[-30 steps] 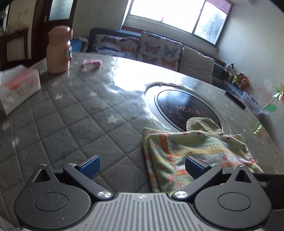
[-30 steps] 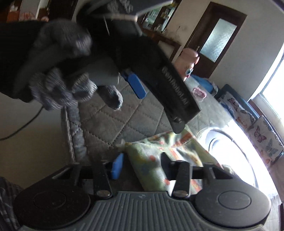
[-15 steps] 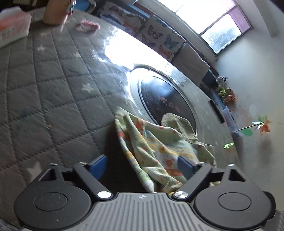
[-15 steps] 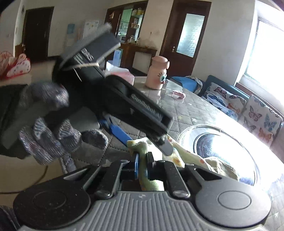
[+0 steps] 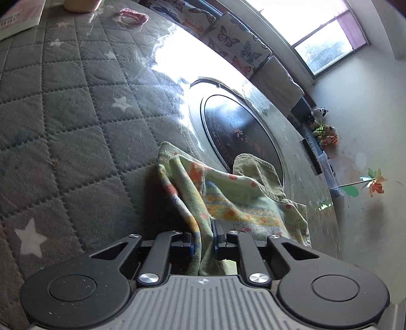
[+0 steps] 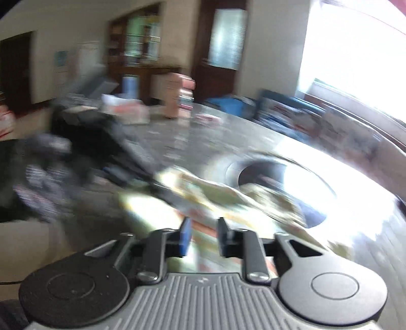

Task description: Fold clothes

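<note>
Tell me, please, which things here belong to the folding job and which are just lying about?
In the job: the floral cloth; the left gripper, shut on its edge; the right gripper, jaws just opened, apart.

Lying about: olive corduroy garment, pink hair tie, tissue box, pink bottle, pinwheel.

A pale green garment (image 5: 228,200) printed with orange and yellow flowers is lying crumpled on the quilted grey table cover, its near edge bunching upward in folds, an olive corduroy piece (image 5: 256,172) resting on top.
</note>
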Action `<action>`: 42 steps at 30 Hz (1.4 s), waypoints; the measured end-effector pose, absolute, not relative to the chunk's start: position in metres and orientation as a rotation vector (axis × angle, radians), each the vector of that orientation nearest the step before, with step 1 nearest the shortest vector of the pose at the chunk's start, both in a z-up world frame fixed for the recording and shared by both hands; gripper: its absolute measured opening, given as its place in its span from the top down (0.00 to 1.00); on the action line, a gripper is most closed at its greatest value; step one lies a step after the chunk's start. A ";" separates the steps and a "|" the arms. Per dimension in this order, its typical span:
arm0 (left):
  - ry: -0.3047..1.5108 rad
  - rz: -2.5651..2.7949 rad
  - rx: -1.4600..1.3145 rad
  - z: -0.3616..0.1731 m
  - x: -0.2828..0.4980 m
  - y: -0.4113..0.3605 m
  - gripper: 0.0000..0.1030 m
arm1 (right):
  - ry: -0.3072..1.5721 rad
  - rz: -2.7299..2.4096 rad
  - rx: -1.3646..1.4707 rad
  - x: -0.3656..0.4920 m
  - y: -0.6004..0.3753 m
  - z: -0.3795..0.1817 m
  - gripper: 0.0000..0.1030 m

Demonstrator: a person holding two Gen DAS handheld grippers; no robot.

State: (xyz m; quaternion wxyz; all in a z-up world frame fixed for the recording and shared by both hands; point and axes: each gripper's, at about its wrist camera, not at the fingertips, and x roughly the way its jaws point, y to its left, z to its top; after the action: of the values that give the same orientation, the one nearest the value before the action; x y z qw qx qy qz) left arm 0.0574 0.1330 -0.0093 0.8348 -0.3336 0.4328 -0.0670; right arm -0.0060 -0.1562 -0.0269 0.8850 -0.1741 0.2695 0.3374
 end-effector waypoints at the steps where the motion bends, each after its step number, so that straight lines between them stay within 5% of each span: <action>1: 0.916 -0.139 -0.695 -0.009 0.058 0.131 0.86 | 0.569 0.650 -0.359 0.001 -0.167 -0.030 0.69; 16: 0.921 -0.112 -0.556 -0.001 0.072 0.119 0.86 | 0.735 0.341 0.025 0.096 -0.281 -0.075 0.58; 21: 0.916 -0.119 -0.495 0.009 0.079 0.108 0.88 | 0.722 0.361 0.071 0.094 -0.274 -0.071 0.91; 42: 0.805 -0.496 -0.207 0.078 0.195 -0.111 0.91 | 0.491 -0.022 0.029 0.080 -0.429 0.020 0.93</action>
State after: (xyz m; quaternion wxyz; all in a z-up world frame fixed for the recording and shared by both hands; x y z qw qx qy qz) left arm 0.1949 -0.1106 0.0776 0.8852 -0.0996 0.3869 -0.2385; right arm 0.0798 -0.4294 0.0199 0.9698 0.0141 0.2432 -0.0107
